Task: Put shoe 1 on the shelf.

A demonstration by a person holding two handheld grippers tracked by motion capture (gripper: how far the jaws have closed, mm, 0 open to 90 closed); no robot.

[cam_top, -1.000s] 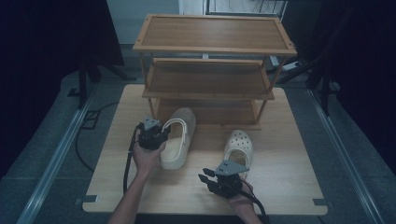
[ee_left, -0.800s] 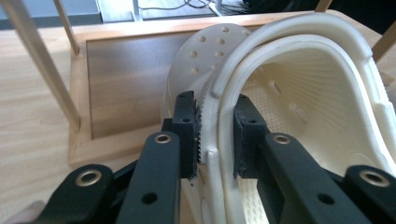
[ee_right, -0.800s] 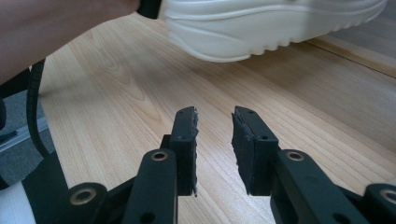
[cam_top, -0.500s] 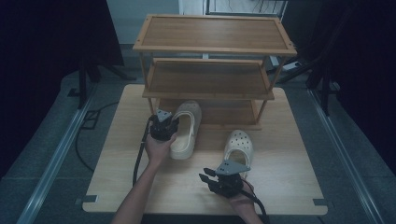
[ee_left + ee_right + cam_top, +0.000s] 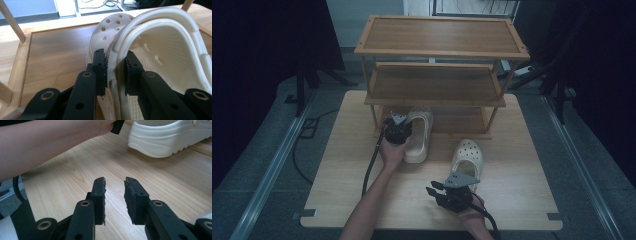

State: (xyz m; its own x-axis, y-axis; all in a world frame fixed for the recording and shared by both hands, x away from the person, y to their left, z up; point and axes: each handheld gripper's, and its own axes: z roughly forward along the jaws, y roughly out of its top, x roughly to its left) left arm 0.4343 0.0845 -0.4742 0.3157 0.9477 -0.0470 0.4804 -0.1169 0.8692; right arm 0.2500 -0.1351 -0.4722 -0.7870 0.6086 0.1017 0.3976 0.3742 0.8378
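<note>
Left gripper view: left claw [image 5: 114,71] clenched on perforated cream foam clog's [image 5: 160,50] ribbed wall.

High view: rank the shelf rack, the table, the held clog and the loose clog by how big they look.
1. Table, largest.
2. Shelf rack.
3. Held clog and loose clog: they look alike, a matching pair; the held one is partly under the rack and behind the left hand-held gripper, so I won't rank them.

Ahead of my claw rises a three-tier wooden rack [image 5: 439,55], its upper shelves bare. Under my claw lies the pale worktop [image 5: 522,170]. Off to one side, a rail [image 5: 267,175] and what seems a cable [image 5: 304,150] cross grey floor.
</note>
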